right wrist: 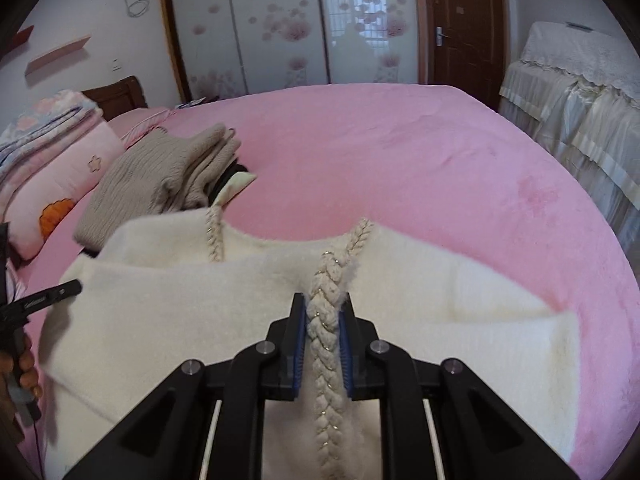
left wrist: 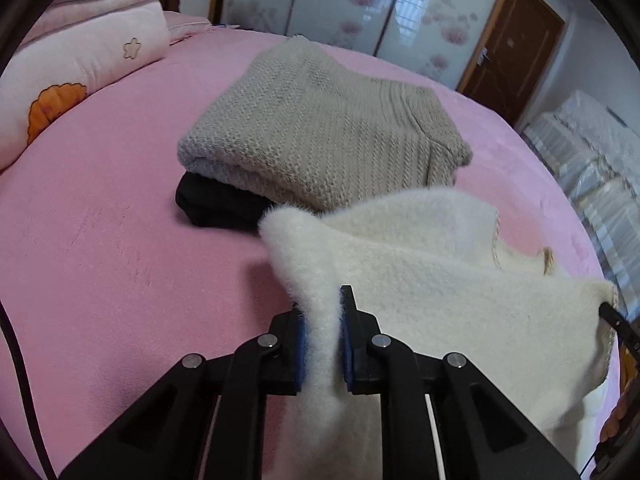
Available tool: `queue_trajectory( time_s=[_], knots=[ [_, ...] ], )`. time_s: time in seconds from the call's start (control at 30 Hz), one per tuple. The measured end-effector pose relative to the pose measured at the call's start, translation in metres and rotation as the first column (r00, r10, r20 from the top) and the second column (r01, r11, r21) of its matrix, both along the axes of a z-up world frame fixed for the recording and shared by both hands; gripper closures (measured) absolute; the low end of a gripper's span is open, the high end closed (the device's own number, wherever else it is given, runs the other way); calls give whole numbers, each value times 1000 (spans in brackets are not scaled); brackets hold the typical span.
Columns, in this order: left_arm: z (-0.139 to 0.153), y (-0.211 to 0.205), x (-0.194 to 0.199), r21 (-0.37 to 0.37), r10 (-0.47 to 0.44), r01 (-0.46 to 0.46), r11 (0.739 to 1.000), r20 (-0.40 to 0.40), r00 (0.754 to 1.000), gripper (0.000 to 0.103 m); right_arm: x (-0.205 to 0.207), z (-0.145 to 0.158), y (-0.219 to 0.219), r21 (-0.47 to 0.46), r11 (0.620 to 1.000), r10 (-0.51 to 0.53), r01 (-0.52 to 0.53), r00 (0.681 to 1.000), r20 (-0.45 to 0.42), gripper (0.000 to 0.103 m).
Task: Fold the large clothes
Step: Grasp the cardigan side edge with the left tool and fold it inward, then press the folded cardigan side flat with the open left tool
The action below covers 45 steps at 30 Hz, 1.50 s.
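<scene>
Both tongs grip the cream sweater [right wrist: 160, 320] above the pink bed [right wrist: 400, 152]: left gripper [left wrist: 323, 316] pinches its fluffy edge, right gripper [right wrist: 323, 320] its braided trim [right wrist: 326, 340]. Folded clothes [left wrist: 320, 128] lie far left.

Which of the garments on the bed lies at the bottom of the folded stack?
The black garment: it lies under the folded beige knit sweater, while both grippers hold the white fluffy garment.

Left gripper [left wrist: 323, 312] fingers [left wrist: 349, 320] pinch the cream fleece garment [left wrist: 432, 280], seemingly lifted off the pink bed [left wrist: 120, 220].
</scene>
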<state>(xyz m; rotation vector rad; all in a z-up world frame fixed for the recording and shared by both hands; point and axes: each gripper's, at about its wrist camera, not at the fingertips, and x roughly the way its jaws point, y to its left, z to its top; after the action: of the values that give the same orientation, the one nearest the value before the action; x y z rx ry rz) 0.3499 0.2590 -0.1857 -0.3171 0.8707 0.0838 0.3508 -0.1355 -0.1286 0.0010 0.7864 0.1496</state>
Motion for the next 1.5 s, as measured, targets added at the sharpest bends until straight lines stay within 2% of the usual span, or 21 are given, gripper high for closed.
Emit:
queue_trajectory(
  time_s=[0.17,0.23,0.33,0.4,0.43,0.5,0.6,0.7,0.77,0.87,0.97,1.07,1.13,1.17,1.2,1.23,1.3,1.37,1.4,1.43,1.5],
  knots=[
    [-23,-11,11,72,5,-1,997,-45,999,90,34,-59,2,-72,996,-65,53,984,-164,88],
    [-29,-12,16,102,-5,11,995,-59,998,87,34,-70,2,-85,994,-87,74,982,-169,86],
    [-34,-13,18,147,-26,39,988,-85,996,76,32,-66,-3,-65,993,-106,95,978,-179,76],
    [-30,-5,19,131,-19,34,991,-118,993,62,30,-59,-7,-72,991,-122,109,974,-193,68],
    [-27,-3,23,117,-12,28,993,-129,992,55,26,-53,-10,-81,990,-131,117,973,-192,68],
    [-9,9,20,81,18,-7,997,-134,991,54,14,-36,-13,-61,991,-126,117,977,-171,68],
    [25,16,9,28,15,-13,1000,-90,996,54,-9,-6,-14,39,996,-73,78,991,-111,68],
    [48,-2,-6,29,-22,24,999,-50,999,54,-27,9,1,86,995,-38,44,996,-78,68],
    [53,-24,-17,11,-71,71,997,-28,997,54,-32,11,16,126,992,8,2,997,-80,68],
    [45,-56,-31,19,-104,104,994,-11,995,54,-43,5,46,133,989,71,-61,995,-72,68],
    [22,-90,-42,53,-109,110,993,-19,994,54,-51,-12,73,105,988,123,-114,989,-84,68],
    [-7,-105,-46,93,-84,92,991,-84,993,54,-56,-33,83,98,986,144,-132,982,-126,68],
    [-24,-104,-47,103,-71,82,991,-114,991,54,-56,-47,81,39,991,133,-129,981,-144,68],
    [-28,-102,-50,105,-76,88,991,-105,991,54,-57,-55,75,13,992,124,-124,980,-153,72],
    [-29,-100,-52,108,-84,94,990,-93,992,54,-58,-58,68,3,993,117,-118,982,-150,82],
    [-29,-98,-53,116,-91,101,988,-87,992,54,-59,-60,58,-14,995,99,-102,984,-146,86],
    [-30,-91,-54,129,-94,105,986,-88,992,54,-60,-60,32,-42,999,20,-25,991,-133,87],
    [-32,-80,-56,115,-94,104,988,-85,992,54,-59,-63,-1,-18,999,-43,41,988,-146,88],
    [-33,-74,-56,105,-92,101,989,-86,992,54,-58,-65,-10,13,999,-40,42,987,-156,97],
    [-34,-71,-57,89,-96,103,991,-86,992,54,-58,-66,-17,31,998,-43,49,985,-168,100],
    [-34,-70,-61,75,-105,111,991,-79,991,54,-59,-66,-20,29,998,-41,47,984,-173,102]
  ],
)
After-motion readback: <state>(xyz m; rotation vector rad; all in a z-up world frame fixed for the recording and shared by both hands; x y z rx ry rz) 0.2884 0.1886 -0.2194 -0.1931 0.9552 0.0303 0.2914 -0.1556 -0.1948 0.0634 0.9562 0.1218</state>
